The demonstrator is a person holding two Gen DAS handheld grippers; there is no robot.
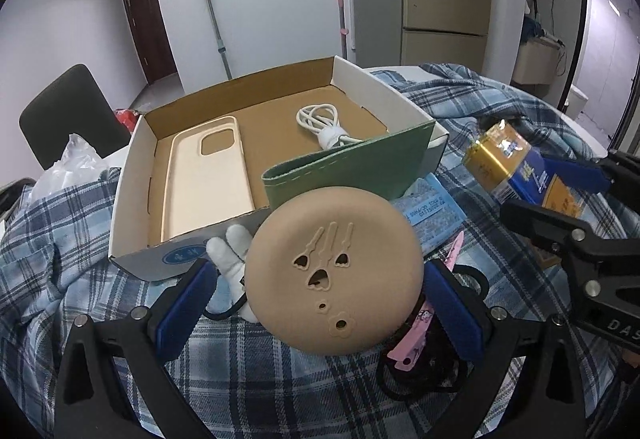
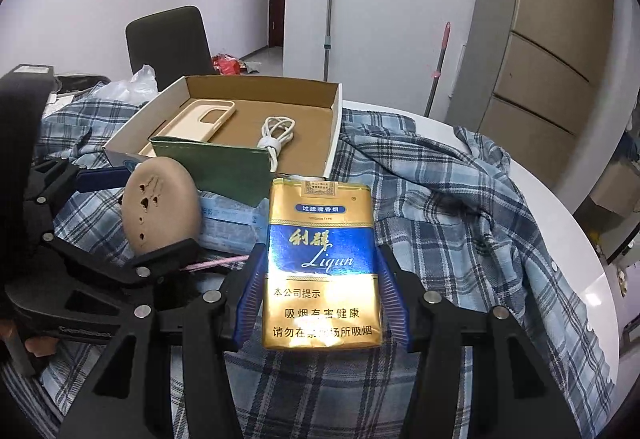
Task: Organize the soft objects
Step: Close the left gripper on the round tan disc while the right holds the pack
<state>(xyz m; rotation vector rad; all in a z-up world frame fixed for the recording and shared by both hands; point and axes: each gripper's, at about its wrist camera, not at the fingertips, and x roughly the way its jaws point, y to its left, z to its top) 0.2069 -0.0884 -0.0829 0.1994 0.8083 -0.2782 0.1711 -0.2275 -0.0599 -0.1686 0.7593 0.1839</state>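
My left gripper point(image 1: 320, 299) is shut on a round tan silicone pad point(image 1: 334, 271) and holds it above the plaid cloth; it also shows in the right wrist view point(image 2: 160, 211). My right gripper point(image 2: 320, 291) is shut on a gold and blue cigarette pack point(image 2: 322, 263), which shows in the left wrist view point(image 1: 516, 167) too. An open cardboard box point(image 1: 132, 175) ahead holds a cream phone case point(image 1: 204, 175) and a coiled white cable point(image 1: 324, 123). A green felt pouch point(image 1: 352, 167) leans on the box's front edge.
A blue plaid shirt point(image 2: 460, 207) covers the round white table point(image 2: 592, 271). A white plush toy point(image 1: 230, 251), a pink hair clip point(image 1: 408, 347), black cords point(image 1: 420, 379) and a blue packet point(image 1: 432, 215) lie under the left gripper. A black chair point(image 2: 168, 39) stands behind.
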